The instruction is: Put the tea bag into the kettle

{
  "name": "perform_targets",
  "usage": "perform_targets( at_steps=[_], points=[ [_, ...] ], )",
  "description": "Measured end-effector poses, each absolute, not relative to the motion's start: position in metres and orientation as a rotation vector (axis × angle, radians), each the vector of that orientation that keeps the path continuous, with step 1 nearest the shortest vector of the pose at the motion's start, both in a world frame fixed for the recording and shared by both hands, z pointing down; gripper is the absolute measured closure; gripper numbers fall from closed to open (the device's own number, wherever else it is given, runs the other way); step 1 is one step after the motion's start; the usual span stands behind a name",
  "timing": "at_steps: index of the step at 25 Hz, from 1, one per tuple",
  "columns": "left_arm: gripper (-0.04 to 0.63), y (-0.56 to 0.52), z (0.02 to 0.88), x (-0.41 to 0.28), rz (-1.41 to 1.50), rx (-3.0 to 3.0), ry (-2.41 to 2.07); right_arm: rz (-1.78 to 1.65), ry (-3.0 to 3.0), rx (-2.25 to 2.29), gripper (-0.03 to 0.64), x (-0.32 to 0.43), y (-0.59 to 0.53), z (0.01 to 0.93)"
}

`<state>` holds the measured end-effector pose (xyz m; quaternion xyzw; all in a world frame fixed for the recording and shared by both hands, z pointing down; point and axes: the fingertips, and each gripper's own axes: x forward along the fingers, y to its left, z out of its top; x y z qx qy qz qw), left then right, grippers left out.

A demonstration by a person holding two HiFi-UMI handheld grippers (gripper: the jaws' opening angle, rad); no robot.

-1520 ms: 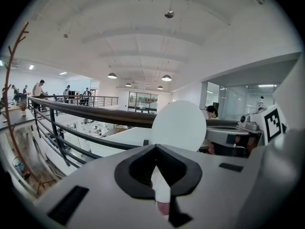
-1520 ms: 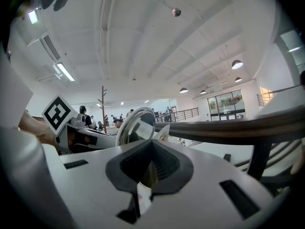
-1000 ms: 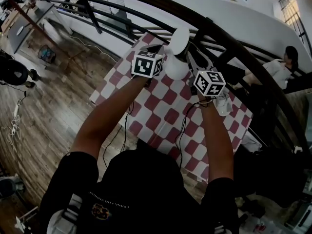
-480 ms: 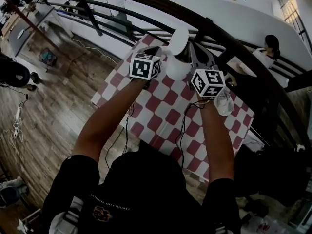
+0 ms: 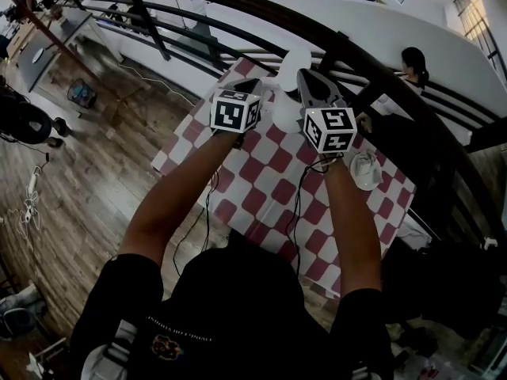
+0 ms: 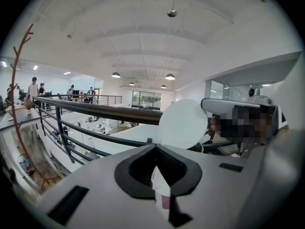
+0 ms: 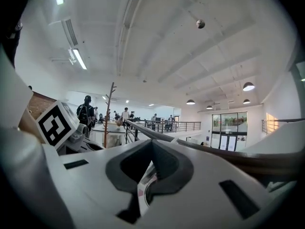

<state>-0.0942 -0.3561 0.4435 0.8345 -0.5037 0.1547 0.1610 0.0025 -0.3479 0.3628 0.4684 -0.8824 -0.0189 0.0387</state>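
Right gripper [image 7: 146, 187] has its jaws together on the tea bag [image 7: 142, 191], a thin white and pink piece, held above the checkered tabletop [image 5: 269, 190] just beside the white kettle [image 5: 283, 111]. Left gripper [image 6: 159, 191] is clamped on a white paper slip [image 6: 158, 182] with a pink patch, on the kettle's other side. The kettle's round lid [image 6: 183, 124] stands open. A glass [image 5: 364, 169] sits near the right arm.
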Motion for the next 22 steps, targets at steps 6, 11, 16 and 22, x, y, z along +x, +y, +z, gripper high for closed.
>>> perform_targets(
  at_steps=[6,11,16,22],
  points=[
    [0.595,-0.354,0.447,-0.098,0.458,2.375,-1.447,0.061,-2.639,1.566,0.604,0.033,-0.355,0.382],
    [0.595,-0.353,0.451,-0.098,0.466,2.369,-1.447,0.172,-2.592,1.637,0.604,0.054,-0.360,0.403],
    [0.595,-0.349,0.456,-0.097,0.469,2.362,-1.437,0.311,-2.541,1.651,0.604,0.070,-0.361,0.444],
    [0.595,-0.350,0.456,-0.099,0.472,2.355,-1.443,0.300,-2.550,1.662,0.604,0.071,-0.362,0.444]
  ],
)
